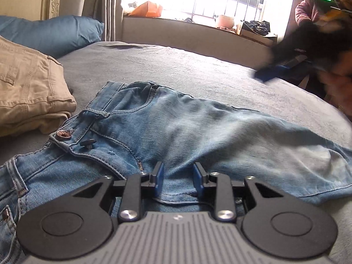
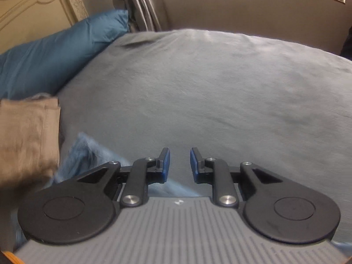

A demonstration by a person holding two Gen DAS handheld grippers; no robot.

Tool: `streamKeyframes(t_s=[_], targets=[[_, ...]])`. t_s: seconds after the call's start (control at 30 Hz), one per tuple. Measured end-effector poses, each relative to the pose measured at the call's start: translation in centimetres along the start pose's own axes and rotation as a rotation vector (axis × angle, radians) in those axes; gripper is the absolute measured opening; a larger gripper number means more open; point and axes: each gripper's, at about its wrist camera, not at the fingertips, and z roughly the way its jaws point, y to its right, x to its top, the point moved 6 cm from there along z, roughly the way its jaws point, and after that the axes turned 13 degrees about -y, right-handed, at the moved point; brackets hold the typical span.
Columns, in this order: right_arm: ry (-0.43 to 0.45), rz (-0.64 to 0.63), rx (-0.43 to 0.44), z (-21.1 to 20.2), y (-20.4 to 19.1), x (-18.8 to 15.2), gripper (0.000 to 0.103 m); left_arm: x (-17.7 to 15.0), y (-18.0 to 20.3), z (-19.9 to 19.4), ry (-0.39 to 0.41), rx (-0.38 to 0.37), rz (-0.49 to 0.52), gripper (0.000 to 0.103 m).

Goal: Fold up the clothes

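Jeans (image 1: 176,127) flat on the bed (image 1: 198,66), long axis running left to right across the left wrist view: waistband and button at the left, beside a folded beige pair (image 1: 28,88), leg stretching off to the right. Left gripper (image 1: 178,171) low over the crotch seam, fingers part-way apart with denim between them; impossible to tell from this angle whether the pads actually pinch the cloth or merely rest on it. Right gripper (image 1: 267,72) blurred at the far right, above the bed's edge and well apart from the denim. From its own camera, right gripper (image 2: 180,156) narrowly apart with nothing between, only bare bedsheet ahead, a corner of the jeans (image 2: 88,154) low and to its left. Nearer the waist: the left. Nearer the leg end: the right, so probably the one to reach left and down for that end.
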Motion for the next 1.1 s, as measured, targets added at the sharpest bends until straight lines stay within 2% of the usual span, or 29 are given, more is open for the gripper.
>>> streamKeyframes(t_s=[0.1,0.23,0.33,0.4,0.43,0.5,0.53,0.6,0.73,0.77,0.87,0.9,0.97,1.03,1.1], targets=[[-0.088,0.002,0.014,-0.9,1.1,-3.2,0.019,0.0,0.2,0.1,0.005,0.012,0.007,0.032],[-0.170,0.025,0.003,2.2,1.4,-5.8,0.019,-0.1,0.5,0.1,0.014,0.037,0.028,0.032],[-0.161,0.079,-0.031,5.1,2.2,-5.0,0.015,-0.2,0.6,0.1,0.019,0.045,0.035,0.032],[-0.114,0.151,-0.008,5.6,3.3,-3.6,0.014,-0.2,0.6,0.1,0.021,0.049,0.036,0.032],[-0.089,0.186,0.001,4.9,3.8,-3.2,0.014,-0.2,0.6,0.1,0.021,0.051,0.037,0.032],[-0.038,0.181,-0.050,3.1,4.7,-2.4,0.016,-0.2,0.6,0.1,0.020,0.050,0.038,0.032],[-0.022,0.165,-0.079,1.9,5.2,-2.4,0.016,-0.1,0.6,0.0,0.019,0.048,0.037,0.032],[-0.013,0.176,-0.078,-0.9,6.6,-3.0,0.016,-0.1,0.5,-0.2,0.024,0.044,0.035,0.033],[-0.044,0.211,-0.092,-5.8,9.8,-6.3,0.016,0.1,1.6,-2.8,0.140,0.072,0.096,0.041],[-0.067,0.223,-0.100,-6.3,10.5,-7.3,0.017,0.1,2.5,-3.4,0.171,0.058,0.146,0.043],[-0.148,0.263,-0.130,-5.6,12.5,-9.8,0.017,-0.2,6.2,-3.8,0.139,-0.068,0.285,0.045],[-0.175,0.277,-0.140,-5.0,13.1,-10.5,0.017,-0.4,7.3,-3.3,0.093,-0.122,0.301,0.045],[-0.206,0.312,-0.153,-3.4,14.3,-11.3,0.016,-1.1,9.1,-2.0,0.003,-0.170,0.331,0.044],[-0.195,0.311,-0.209,-2.0,15.3,-11.5,0.015,-1.9,9.8,-0.9,-0.023,-0.130,0.362,0.044],[-0.111,0.329,-0.236,-2.3,16.3,-10.9,0.014,-2.2,10.1,-0.6,-0.032,-0.114,0.373,0.044]])
